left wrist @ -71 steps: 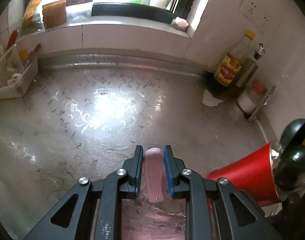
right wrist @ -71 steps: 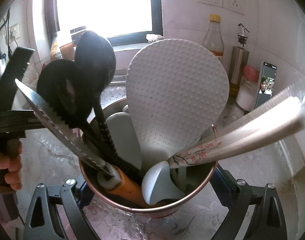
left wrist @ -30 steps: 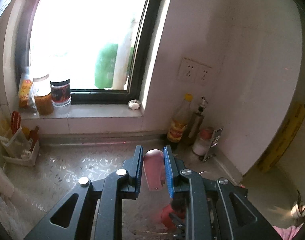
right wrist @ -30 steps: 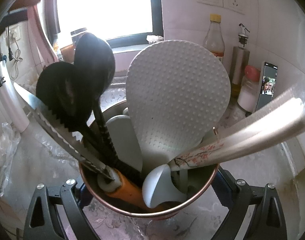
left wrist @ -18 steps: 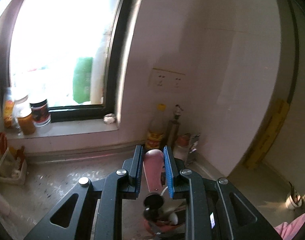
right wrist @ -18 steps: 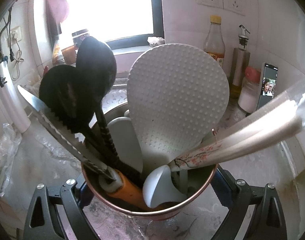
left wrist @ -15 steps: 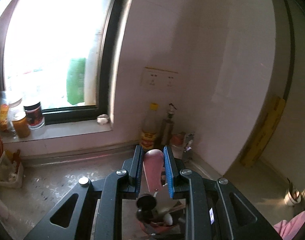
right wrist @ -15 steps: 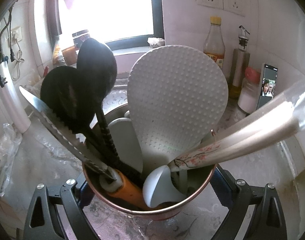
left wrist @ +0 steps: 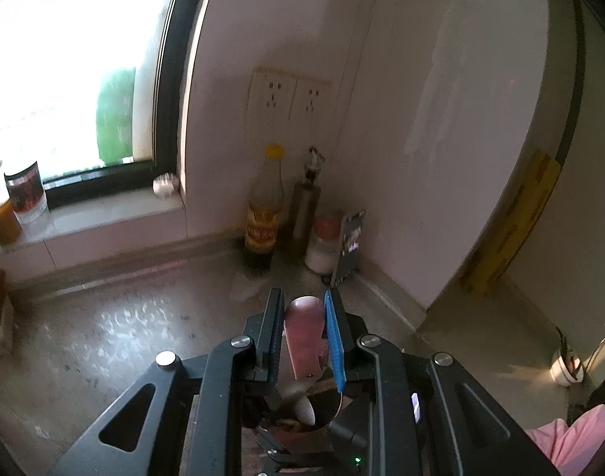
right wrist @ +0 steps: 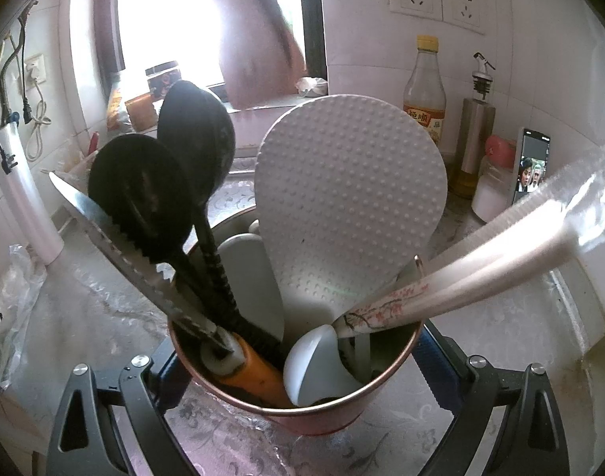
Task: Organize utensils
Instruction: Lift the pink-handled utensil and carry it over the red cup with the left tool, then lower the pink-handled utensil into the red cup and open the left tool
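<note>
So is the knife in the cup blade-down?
No, the knife's serrated blade points up and out of the cup, its orange handle down inside.

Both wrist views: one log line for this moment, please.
left gripper: shut on pink utensil, above cup | right gripper: shut on cup | cup: upright on counter, full | step: insert pending

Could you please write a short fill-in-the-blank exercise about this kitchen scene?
1. The left gripper is shut on a ____ utensil handle.
2. The right gripper holds a red cup full of ____.
3. The dimpled rice paddle is ____ in colour.
4. The serrated knife has an ____ handle.

Missing words: pink; utensils; white; orange
</note>
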`<state>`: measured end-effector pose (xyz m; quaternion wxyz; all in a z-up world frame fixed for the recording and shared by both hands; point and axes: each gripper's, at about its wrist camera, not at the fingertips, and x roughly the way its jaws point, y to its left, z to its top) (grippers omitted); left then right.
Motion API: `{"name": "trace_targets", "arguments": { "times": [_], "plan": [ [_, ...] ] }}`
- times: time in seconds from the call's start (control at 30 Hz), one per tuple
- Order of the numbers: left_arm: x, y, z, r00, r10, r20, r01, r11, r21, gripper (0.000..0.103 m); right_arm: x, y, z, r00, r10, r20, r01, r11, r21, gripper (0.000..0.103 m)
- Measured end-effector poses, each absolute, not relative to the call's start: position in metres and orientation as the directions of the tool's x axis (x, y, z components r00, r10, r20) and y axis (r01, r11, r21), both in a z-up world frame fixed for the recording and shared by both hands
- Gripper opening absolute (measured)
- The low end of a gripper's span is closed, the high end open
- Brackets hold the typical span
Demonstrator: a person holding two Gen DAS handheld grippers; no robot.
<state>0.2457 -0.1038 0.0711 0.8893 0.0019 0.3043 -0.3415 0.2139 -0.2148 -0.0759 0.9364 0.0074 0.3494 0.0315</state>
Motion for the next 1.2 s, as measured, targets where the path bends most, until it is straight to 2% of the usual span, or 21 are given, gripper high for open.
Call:
{"name": "trace_targets", "arguments": {
  "times": [0.7,1.2],
  "plan": [
    [0.268,-0.12,0.03,0.456,-0.54,-0.708,0.576,0.785,-0.228,0.022,0.211,-0.214,-0.076,0.753,0.067,-0.654,-0.058,0.998,0.035,0.098],
    [0.271,-0.123,0.022,0.42,-0.527,-0.739,0.567,0.788,-0.239,0.022,0.21,-0.213,-0.077,0.753,0.068,-0.654,-0.059,0.998,0.035,0.098]
  ]
}}
